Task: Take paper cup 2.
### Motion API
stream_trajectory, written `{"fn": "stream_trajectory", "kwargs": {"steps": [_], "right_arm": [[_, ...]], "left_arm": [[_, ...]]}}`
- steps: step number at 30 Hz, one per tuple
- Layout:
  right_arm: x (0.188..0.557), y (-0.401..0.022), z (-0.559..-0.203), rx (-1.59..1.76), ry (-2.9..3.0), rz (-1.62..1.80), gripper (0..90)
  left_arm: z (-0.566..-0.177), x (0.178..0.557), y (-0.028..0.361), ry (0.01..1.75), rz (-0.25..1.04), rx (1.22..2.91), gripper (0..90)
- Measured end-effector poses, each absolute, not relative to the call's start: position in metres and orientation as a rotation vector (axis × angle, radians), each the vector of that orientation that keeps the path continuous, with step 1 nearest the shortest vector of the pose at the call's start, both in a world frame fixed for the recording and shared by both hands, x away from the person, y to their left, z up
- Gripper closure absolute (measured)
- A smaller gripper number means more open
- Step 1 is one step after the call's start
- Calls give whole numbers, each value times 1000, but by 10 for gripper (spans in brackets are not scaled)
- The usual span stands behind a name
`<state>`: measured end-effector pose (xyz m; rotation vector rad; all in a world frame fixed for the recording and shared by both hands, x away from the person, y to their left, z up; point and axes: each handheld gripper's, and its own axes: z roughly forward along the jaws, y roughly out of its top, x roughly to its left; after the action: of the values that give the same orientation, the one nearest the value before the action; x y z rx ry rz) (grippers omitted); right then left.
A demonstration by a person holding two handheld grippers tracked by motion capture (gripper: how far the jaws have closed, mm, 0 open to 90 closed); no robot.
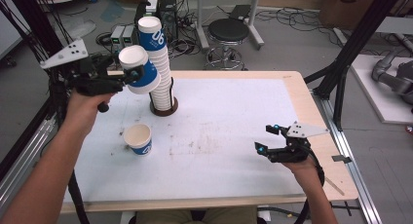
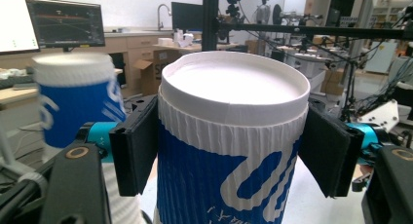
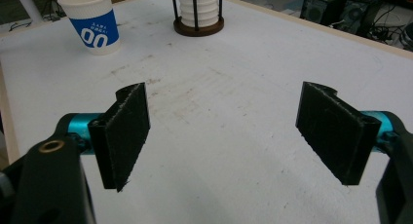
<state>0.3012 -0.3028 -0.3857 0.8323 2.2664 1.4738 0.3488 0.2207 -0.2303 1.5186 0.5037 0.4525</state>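
Ribbed paper wraps the cup that the left gripper pinches by its sides: a white, corrugated sleeve printed with blue curves, tapering toward a flat white base ringed by a raised rim, which faces the left gripper view. The black, rough-faced pads press flat against the sleeve on either side. In the high view this cup hangs tilted in the air, above the desk and just beside a tall stack of cups of the same ribbed make, which stands in a round dark wooden base with thin black upright rods. A second, single cup stands upright and mouth-up on the desk, nearer the person, its smooth interior pale. The desk has a white, lightly stained matte top framed by a light wooden edge. The right gripper hovers low over the desk's right side, well apart from the cups, its jaws spread with nothing between them.
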Motion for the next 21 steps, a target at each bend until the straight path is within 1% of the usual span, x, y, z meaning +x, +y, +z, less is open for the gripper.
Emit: {"fn": "stream_trajectory", "kwargs": {"steps": [9,21], "right_arm": [[301,-302,-387,832,2268,1473,205],[303,-298,-387,822,2277,1469,205]], "left_arm": [[-262,341,195,457,394,1550,288],[-289,336,164,414,334,1613,287]]}}
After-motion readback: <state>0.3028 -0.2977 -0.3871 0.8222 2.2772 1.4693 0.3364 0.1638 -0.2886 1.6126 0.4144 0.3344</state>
